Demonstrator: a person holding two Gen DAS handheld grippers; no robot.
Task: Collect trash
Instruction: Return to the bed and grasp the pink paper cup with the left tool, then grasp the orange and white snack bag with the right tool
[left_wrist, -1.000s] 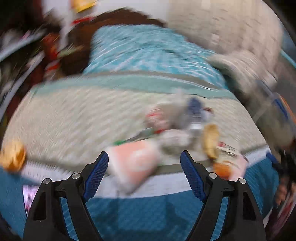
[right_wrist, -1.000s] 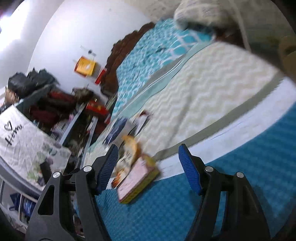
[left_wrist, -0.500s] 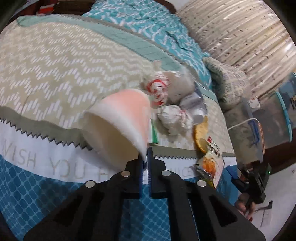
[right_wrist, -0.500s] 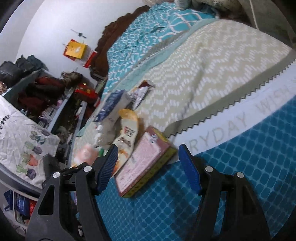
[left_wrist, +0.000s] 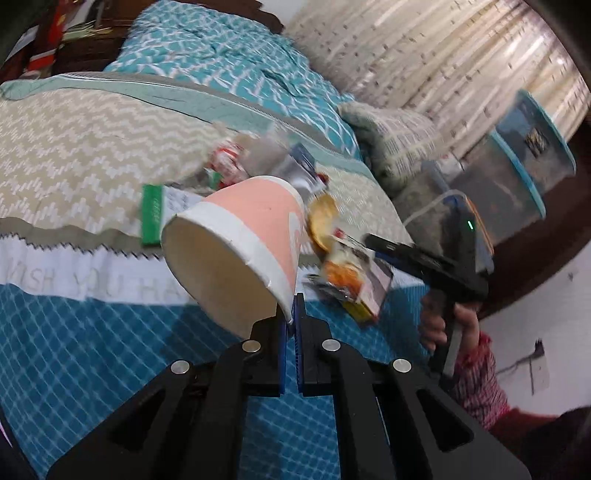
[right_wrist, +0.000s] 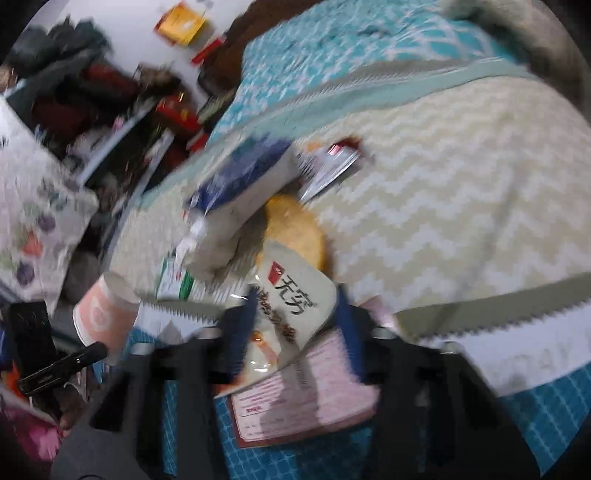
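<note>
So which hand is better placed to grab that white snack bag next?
The right. The right gripper already straddles the snack bag, jaws apart, while the left gripper is shut on the paper cup.

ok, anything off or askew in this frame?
Left gripper pinches the pink paper cup by its rim only, so the cup hangs tilted, mouth toward the camera. Snack wrapper lies askew across the pink box between the right gripper's fingers. Right view is blurred; its grip is unclear.

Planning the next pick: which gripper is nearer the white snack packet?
Right. The right gripper straddles the white snack packet; the left gripper holds the paper cup off to its side.
</note>
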